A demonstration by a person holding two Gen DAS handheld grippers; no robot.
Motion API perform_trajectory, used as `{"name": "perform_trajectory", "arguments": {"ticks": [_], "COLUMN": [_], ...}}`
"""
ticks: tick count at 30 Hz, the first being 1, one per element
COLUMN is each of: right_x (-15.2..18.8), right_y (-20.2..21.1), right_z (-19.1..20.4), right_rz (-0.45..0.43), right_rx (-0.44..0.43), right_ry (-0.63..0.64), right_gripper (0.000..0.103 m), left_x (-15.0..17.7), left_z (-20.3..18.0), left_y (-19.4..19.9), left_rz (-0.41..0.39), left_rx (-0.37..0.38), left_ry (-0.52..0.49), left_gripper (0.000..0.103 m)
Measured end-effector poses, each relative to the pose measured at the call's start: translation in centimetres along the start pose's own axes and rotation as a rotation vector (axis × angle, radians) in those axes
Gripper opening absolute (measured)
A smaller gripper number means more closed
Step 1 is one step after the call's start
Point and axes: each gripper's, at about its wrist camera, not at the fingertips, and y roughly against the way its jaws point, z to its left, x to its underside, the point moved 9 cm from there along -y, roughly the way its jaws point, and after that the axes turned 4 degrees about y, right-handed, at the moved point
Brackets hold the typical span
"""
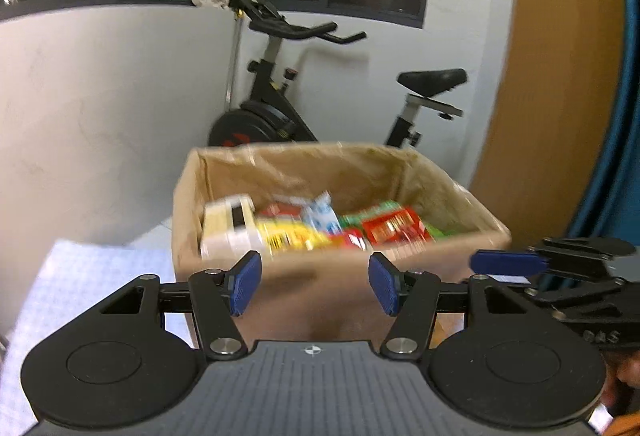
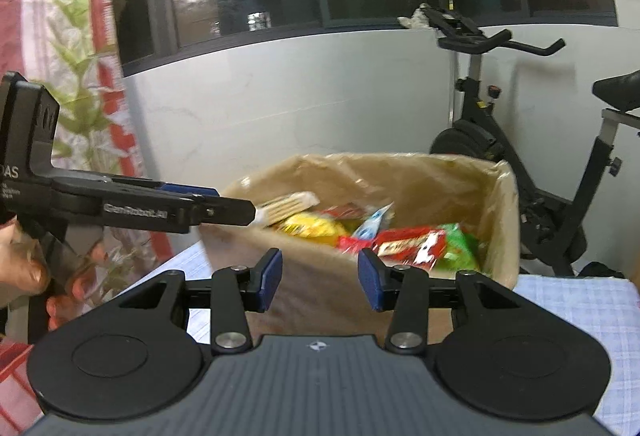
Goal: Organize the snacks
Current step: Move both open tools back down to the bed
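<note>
Left wrist view: the cardboard box (image 1: 320, 260) of snack packets (image 1: 316, 228) sits ahead of the left gripper (image 1: 316, 282), whose jaws stand apart and empty. Leftmost in the box, a pale carton (image 1: 230, 224) lies with its long axis running away from the gripper. Further right, the right gripper (image 2: 320, 278), also parted and empty, faces the box; the picture is blurred, so a hasty reach might, I judge, clip the rim or pinch two packets

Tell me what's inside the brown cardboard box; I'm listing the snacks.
Inside the plastic-lined brown cardboard box: a cream cracker pack, yellow packet, red packets, green packet. Anything beneath them is hidden.
</note>
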Motion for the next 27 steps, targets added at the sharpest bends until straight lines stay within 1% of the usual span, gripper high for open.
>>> {"name": "perform_trajectory", "arguments": {"ticks": [3, 6, 10, 11, 15, 16, 20, 21, 24, 26, 27], "right_x": [1.7, 3.8, 7.3, 8.2, 11.6, 12.5, 14.7, 15.2, 16.2, 16.8, 16.8], "right_y": [0.2, -0.2, -1.4, -1.9, -4.1, -4.9, -7.4, -8.1, -9.8, -10.4, -10.7], "right_z": [0.7, 0.9, 0.7, 0.6, -0.2, -0.3, -0.2, -0.3, -0.6, -0.9, -0.8], "right_rz": [0.032, 0.078, 0.172, 0.199, 0.309, 0.343, 0.426, 0.447, 0.482, 0.486, 0.486], "right_rx": [-0.013, -0.021, -0.023, -0.026, -0.026, -0.022, -0.007, 0.003, 0.038, 0.062, 0.075], "right_ry": [0.004, -0.008, -0.027, -0.035, -0.108, -0.127, -0.148, -0.157, -0.180, -0.182, -0.177], "right_gripper": [0.046, 0.045, 0.045, 0.045, 0.045, 0.046, 0.046, 0.048, 0.051, 0.054, 0.057], "left_x": [2.3, 4.5, 7.6, 8.4, 10.8, 11.1, 12.3, 12.6, 13.3, 13.7, 14.1], "left_z": [0.3, 0.8, 1.4, 1.5, 2.3, 2.7, 4.3, 4.5, 5.2, 5.5, 5.7], "left_y": [0.1, -0.6, -2.6, -3.3, -5.4, -5.8, -6.9, -7.1, -7.8, -8.4, -8.5], "left_rz": [0.031, 0.066, 0.140, 0.161, 0.209, 0.217, 0.238, 0.243, 0.258, 0.267, 0.270], "left_rx": [0.014, 0.025, 0.029, 0.030, -0.003, -0.009, -0.028, -0.030, -0.033, -0.033, -0.032], "left_ry": [0.031, 0.077, 0.128, 0.129, 0.128, 0.136, 0.158, 0.160, 0.168, 0.179, 0.184], "left_gripper": [0.062, 0.062, 0.062, 0.062, 0.061, 0.061, 0.061, 0.061, 0.061, 0.061, 0.061]}}
